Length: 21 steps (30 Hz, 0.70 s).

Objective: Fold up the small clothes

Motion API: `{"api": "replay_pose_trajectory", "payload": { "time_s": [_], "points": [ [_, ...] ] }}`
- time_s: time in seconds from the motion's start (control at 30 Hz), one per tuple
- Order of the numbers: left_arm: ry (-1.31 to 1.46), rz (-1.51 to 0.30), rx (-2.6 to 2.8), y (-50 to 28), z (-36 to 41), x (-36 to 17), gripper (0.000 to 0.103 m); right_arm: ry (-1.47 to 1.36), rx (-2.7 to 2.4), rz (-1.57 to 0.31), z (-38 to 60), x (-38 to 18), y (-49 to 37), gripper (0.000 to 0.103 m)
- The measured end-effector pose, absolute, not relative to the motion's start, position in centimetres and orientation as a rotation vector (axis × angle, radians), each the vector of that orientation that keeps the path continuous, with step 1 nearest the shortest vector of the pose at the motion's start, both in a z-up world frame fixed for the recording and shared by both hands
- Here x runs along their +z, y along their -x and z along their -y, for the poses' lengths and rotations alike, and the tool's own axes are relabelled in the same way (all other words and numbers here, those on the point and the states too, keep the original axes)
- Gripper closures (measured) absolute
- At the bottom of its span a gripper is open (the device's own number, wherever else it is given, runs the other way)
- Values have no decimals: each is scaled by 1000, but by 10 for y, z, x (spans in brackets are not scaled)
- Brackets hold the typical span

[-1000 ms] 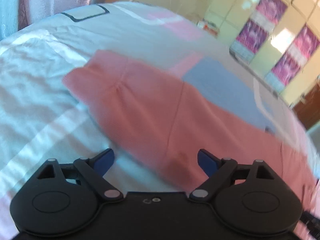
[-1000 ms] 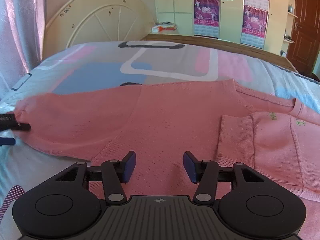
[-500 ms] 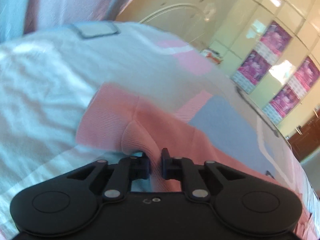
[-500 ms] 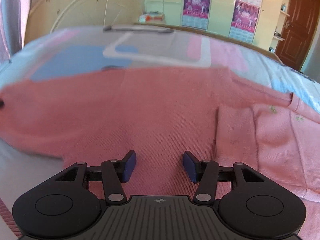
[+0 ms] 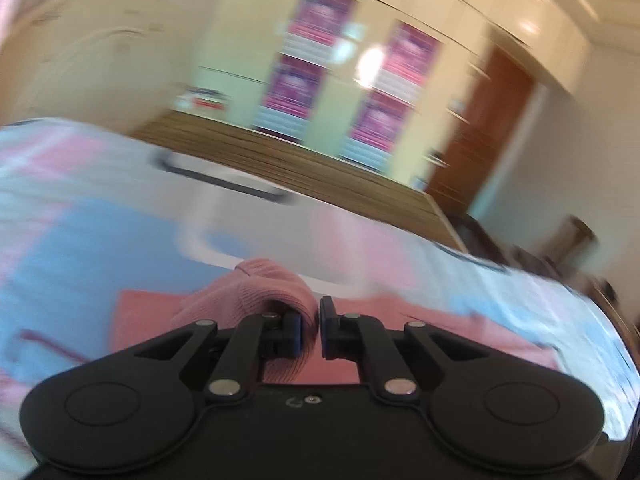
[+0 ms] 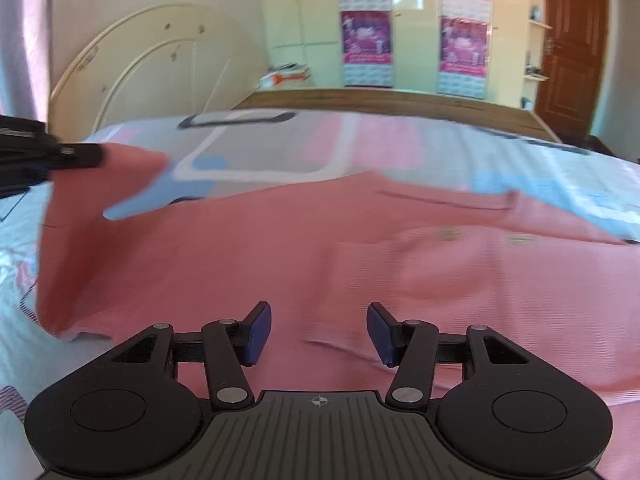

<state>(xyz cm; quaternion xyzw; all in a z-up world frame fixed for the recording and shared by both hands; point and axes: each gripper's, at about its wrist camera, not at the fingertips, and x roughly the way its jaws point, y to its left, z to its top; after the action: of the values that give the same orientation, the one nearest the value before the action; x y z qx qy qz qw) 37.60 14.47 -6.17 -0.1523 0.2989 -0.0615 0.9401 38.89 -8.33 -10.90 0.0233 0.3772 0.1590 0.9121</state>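
A pink knitted sweater (image 6: 360,264) lies spread on the bed, its right sleeve folded over the body. My left gripper (image 5: 310,330) is shut on the cuff of the left sleeve (image 5: 260,292), which bunches up between the pads. In the right wrist view the left gripper (image 6: 96,156) shows at the far left, holding that sleeve (image 6: 120,184) lifted off the bedsheet. My right gripper (image 6: 320,334) hovers just above the sweater's lower body, jaws apart with nothing pinched between them.
The bedsheet (image 6: 280,148) has blue, pink and grey blocks. A wooden footboard (image 6: 380,100) runs along the bed's far edge, with a cream headboard-like panel (image 6: 160,64) at left. Wardrobe doors with posters (image 6: 464,40) and a brown door (image 6: 572,40) stand behind.
The left gripper closed on the sleeve cuff, then lifted it and swung it to the right over the bed. The right gripper shifted slightly over the sweater, still half apart.
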Motion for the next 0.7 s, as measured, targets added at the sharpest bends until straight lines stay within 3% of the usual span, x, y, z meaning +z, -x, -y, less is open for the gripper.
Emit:
{"api": "replay_pose_trajectory", "payload": {
  "time_s": [0.23,0.4,0.47,0.7],
  "points": [
    [160,-744,-308,-396,-8,-118,92,-81,218,-795,172,-106,-382,50],
    [68,-846,-297,-392,7,-148,63,-113,235,-816,200,-108,-381,50],
    [44,-826,-275,-378,3,-145,24,-120,261,-814,200,-108,-383,50],
    [-33,-767,-101,-342,-43,-128,21,-69,421,-768,157,-103,-387,48]
  ]
}}
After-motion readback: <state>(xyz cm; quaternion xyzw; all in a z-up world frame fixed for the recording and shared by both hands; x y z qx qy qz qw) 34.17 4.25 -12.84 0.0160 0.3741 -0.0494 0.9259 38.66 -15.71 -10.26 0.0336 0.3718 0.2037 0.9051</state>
